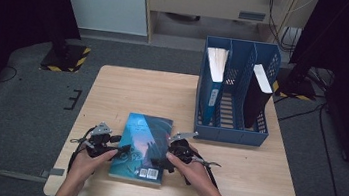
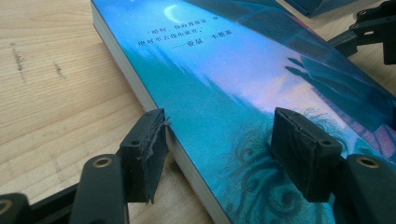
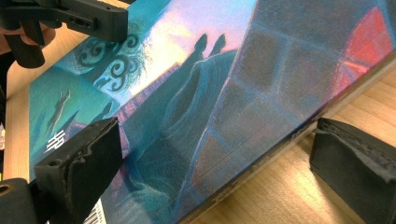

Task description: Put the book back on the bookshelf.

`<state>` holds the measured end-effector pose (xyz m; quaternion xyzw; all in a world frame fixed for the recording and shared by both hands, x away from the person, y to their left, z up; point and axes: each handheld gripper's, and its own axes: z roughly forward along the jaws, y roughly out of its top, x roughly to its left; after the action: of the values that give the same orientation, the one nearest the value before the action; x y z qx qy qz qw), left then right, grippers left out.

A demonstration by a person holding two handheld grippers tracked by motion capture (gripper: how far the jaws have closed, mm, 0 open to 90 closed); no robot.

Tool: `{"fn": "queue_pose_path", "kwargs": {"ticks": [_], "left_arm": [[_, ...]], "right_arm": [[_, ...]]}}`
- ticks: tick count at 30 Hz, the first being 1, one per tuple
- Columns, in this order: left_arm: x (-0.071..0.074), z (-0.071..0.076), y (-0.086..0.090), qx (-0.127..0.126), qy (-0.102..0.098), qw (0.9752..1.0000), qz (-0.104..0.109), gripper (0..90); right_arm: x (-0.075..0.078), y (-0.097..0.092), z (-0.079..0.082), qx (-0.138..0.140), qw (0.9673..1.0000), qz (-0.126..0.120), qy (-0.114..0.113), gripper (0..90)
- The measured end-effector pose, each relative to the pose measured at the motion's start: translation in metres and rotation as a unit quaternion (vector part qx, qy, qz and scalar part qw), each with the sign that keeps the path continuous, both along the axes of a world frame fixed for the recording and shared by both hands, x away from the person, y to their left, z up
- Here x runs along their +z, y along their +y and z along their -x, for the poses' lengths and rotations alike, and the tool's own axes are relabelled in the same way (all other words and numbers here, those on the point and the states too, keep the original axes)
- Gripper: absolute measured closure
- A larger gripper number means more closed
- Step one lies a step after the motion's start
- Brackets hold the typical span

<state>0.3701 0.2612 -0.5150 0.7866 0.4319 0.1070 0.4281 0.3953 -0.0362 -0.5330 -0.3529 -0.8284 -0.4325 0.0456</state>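
The book [image 1: 142, 147] lies flat on the table [image 1: 128, 85]. It looks stiff, smooth, probably heavy. Left gripper [image 2: 224, 154] and right gripper [image 3: 219, 168] straddle its edges, jaws apart; squeeze there.

Both forearms reach in low and angle toward each other. The left claw [image 1: 123, 148] and right claw [image 1: 160, 161] point inward, facing one another, each with jaws parted, one jaw above and one below.
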Motion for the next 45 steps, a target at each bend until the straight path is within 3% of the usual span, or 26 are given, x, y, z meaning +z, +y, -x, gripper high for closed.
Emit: {"fn": "queue_pose_path", "kwargs": {"ticks": [7,18,20,24,30,35,38,45], "left_arm": [[0.001,-0.003,-0.013,-0.023,0.000,0.9997,-0.006,36.3],[0.002,-0.004,-0.012,-0.024,0.000,0.9997,-0.007,36.6],[0.002,-0.003,-0.012,-0.022,0.002,0.9997,-0.006,36.9],[0.003,-0.003,-0.008,-0.021,0.002,0.9998,-0.007,38.4],[0.003,0.000,-0.003,-0.009,0.002,0.9999,-0.007,38.3],[0.003,0.000,0.003,-0.004,0.002,0.9999,-0.009,38.1],[0.002,-0.001,0.002,0.003,0.002,0.9999,-0.012,33.1],[-0.004,-0.005,0.004,0.003,0.016,0.9998,0.012,23.8]], "right_arm": [[-0.001,-0.010,-0.006,-0.015,0.9998,-0.010,0.006,2.9],[0.002,-0.013,-0.009,-0.027,0.9995,-0.008,0.013,10.7],[0.004,-0.013,-0.010,-0.030,0.9994,-0.006,0.017,13.5],[0.013,-0.011,-0.009,-0.039,0.9992,-0.007,0.004,21.6],[0.016,-0.001,-0.010,-0.041,0.9991,-0.007,-0.007,23.8],[0.015,0.006,-0.014,-0.032,0.9994,-0.007,-0.001,24.5],[0.016,0.009,-0.017,-0.029,0.9996,-0.004,-0.001,24.5],[0.015,0.010,-0.019,-0.020,0.9998,-0.006,-0.001,24.7]]}}
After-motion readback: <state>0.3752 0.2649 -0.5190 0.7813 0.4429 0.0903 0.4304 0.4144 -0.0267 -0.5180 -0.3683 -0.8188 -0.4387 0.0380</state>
